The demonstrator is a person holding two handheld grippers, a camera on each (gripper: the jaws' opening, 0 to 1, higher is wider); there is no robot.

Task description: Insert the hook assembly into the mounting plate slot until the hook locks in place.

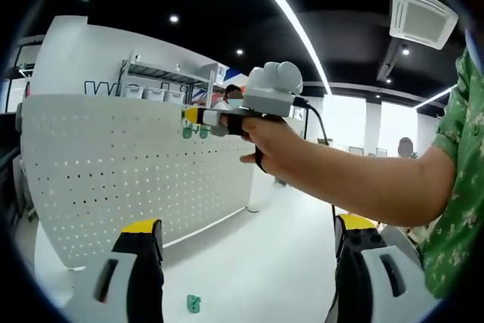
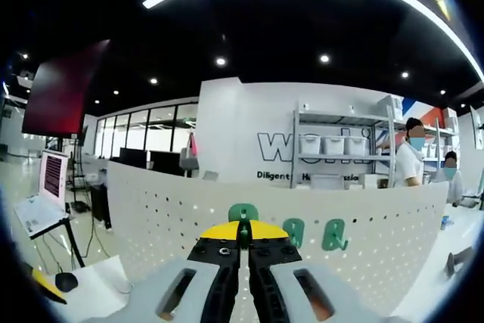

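My right gripper (image 2: pixel 243 241) has its jaws pressed together on a green hook (image 2: pixel 243 214) at the top edge of the white pegboard (image 2: pixel 166 209), with two more green hooks (image 2: pixel 293 232) hanging just beside it. My left gripper (image 1: pixel 249 243) stands spread wide and empty, and below it another green hook (image 1: pixel 194 304) lies on the white table (image 1: pixel 265 262).
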